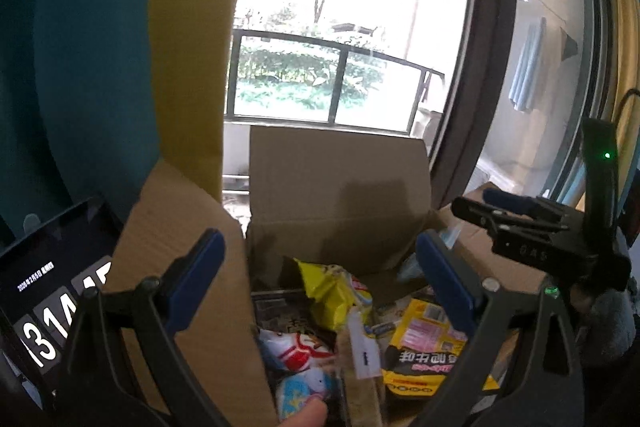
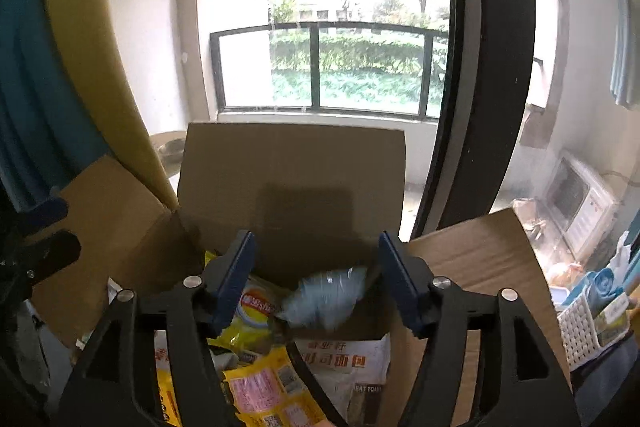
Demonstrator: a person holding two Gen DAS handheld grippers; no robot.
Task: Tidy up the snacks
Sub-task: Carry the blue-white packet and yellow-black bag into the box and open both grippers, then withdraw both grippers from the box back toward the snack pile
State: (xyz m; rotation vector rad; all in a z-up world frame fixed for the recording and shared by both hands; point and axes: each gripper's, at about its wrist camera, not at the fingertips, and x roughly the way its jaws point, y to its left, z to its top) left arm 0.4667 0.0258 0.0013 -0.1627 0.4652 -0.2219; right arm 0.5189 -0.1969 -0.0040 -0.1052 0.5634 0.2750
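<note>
Both the left gripper [image 1: 320, 267] and right gripper [image 2: 316, 275] gape empty above the snacks [image 1: 332, 299] heaped below in the box [image 2: 296, 167], where slippery bags may slide from a shallow pinch.

A dark tablet screen [image 1: 52, 291] at the lower left of the left wrist view shows large white clock digits, "31" and part of the next numerals, under a small date line starting "2026". The other gripper's black body [image 1: 528, 255] carries faint letters reading "GAS". In the cardboard box, a yellow and black packet [image 1: 424, 351] bears large Chinese characters, upside down. In the right wrist view, a white bread bag [image 2: 348, 363] shows red Chinese characters and partly cut-off English, "EAT TOA". A yellow chip bag [image 2: 256, 311] has a red Lay's-style roundel.
</note>
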